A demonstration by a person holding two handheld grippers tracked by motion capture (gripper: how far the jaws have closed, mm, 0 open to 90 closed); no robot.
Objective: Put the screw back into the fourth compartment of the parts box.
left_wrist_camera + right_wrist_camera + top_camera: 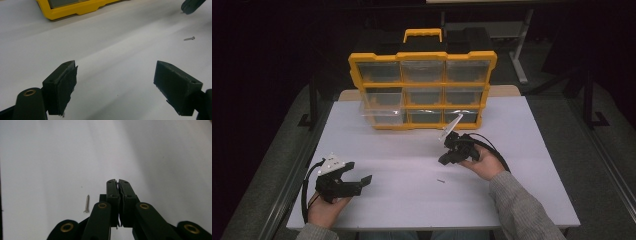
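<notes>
- The table (412,200) has a smooth, matte white top, and the room behind it is dark.
- A thin metal screw (86,203) lies on it between both grippers.
- The right gripper (118,182) is clenched on nothing, just beside the screw.
- The left gripper (113,72) is wide open and empty.
- A yellow plastic box (422,90) with clear drawers stands at the back.

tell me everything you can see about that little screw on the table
The screw is small, thin and silvery, metal by the look of it, with a threaded shank and a slightly wider head at one end. It lies flat and loose on the bare white table, between the two hands. Nothing touches it: the shut right tool is just beside it, apart.
</notes>
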